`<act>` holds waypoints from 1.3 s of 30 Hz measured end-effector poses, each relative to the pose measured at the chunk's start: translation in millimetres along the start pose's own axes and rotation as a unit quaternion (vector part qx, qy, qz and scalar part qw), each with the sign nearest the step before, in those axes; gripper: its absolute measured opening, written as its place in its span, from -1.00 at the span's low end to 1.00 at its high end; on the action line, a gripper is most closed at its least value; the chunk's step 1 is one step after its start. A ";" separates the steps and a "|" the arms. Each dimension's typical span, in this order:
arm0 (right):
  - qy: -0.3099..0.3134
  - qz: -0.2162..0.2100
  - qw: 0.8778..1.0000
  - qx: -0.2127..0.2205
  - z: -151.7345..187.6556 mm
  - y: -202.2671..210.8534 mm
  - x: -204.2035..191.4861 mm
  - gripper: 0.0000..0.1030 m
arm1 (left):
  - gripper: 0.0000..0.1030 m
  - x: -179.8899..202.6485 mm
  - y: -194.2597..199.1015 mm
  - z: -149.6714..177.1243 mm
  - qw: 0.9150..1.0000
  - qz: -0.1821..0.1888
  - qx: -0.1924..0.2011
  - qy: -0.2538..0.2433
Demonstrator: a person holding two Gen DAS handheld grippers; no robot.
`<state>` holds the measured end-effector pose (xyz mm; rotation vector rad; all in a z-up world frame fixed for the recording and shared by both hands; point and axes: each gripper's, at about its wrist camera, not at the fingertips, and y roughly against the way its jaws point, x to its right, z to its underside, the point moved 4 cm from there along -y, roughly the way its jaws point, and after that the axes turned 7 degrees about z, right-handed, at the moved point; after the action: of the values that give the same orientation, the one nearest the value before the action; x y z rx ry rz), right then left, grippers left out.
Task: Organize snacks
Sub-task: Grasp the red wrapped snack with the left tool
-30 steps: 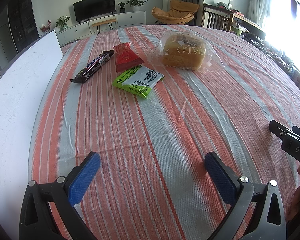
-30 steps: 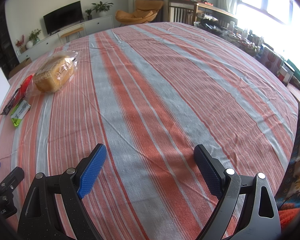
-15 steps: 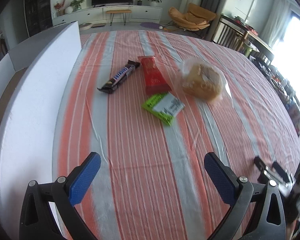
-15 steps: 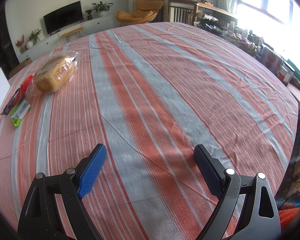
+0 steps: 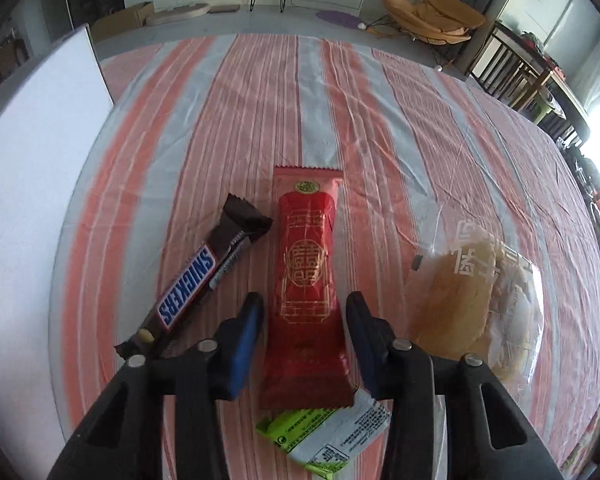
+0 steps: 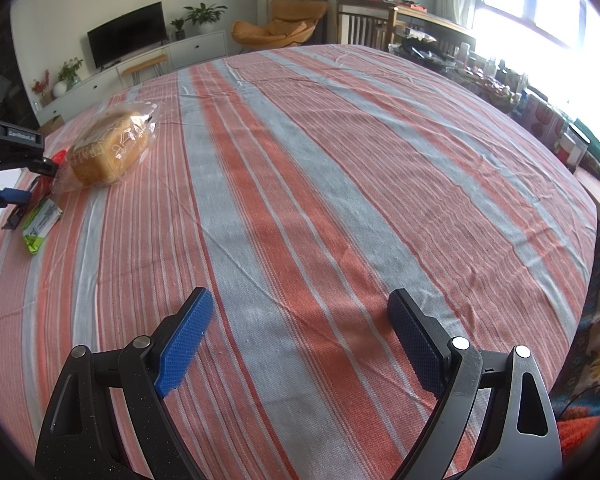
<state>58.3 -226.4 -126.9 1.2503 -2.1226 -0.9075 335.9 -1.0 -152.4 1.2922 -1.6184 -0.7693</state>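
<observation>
Fig. legend, both wrist views, one moment.

Left tool (image 5: pixel 305 314): pointing steeply down at the striped surface (image 5: pixel 260 120), jaws closing w/ the red pack (image 5: pixel 306 276) lying lengthwise between them. Pads are standing just beside the pack's long edges at its near half; a thin gap is showing on each side, so no firm pinch can be read yet. Nothing else is sitting between the jaws.

Snack cluster, left view, clock directions taken from the red pack: Snickers (image 5: pixel 196 280) lying at 9–10 o'clock, angled, its far end almost touching the pack; bread bag (image 5: pixel 476 304) at 3 o'clock, apart from it; green pack (image 5: pixel 328 436) at 6 o'clock, its top corner tucked under the red pack's near end. A white board (image 5: pixel 32 160) is standing along the surface's left edge.

Right tool (image 6: pixel 296 340): hovering over bare cloth, jaws spread wide, holding nothing. In its view the cluster is sitting far off at 10 o'clock, w/ the left tool (image 6: pixel 8 196) over it at frame edge.

Step in hand (judged): grasp of the red pack, first pick of the sort. Next move calls for finishing the squeeze w/o crushing the wrapper, then a straight lift so the green pack isn't dragged along. Destination isn't evident from these views.
</observation>
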 end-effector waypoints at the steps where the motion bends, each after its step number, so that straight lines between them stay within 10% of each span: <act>1: 0.000 0.000 1.000 0.000 -0.5 0.1 -0.2 0.78 | -0.66 1.6 -0.8 1.7 1.000 0.003 -0.007 -0.008; 9: 0.000 0.000 1.000 0.000 -1.1 0.6 -0.4 0.78 | -0.71 -0.1 68.4 49.6 0.998 0.004 0.049 -0.031; 22: 0.000 0.000 1.000 0.000 -1.0 0.6 -0.2 0.78 | -0.71 3.6 122.4 192.4 0.994 0.012 0.033 -0.101; 34: 0.000 0.000 1.000 0.000 -0.9 0.6 -0.3 0.78 | -0.71 2.7 107.7 208.3 0.993 0.019 0.041 -0.114; 36: 0.000 0.000 1.000 0.000 -1.1 0.3 -0.4 0.78 | -0.50 -1.5 110.4 206.8 0.994 0.032 0.038 -0.098; 39: 0.000 0.000 1.000 0.000 -1.1 0.2 -0.3 0.78 | 0.43 -8.1 120.2 204.7 0.995 0.047 0.051 -0.077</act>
<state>59.2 -226.3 -126.0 1.2495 -2.1230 -0.9069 100.8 25.2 -131.6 1.2435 -1.8492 -0.7521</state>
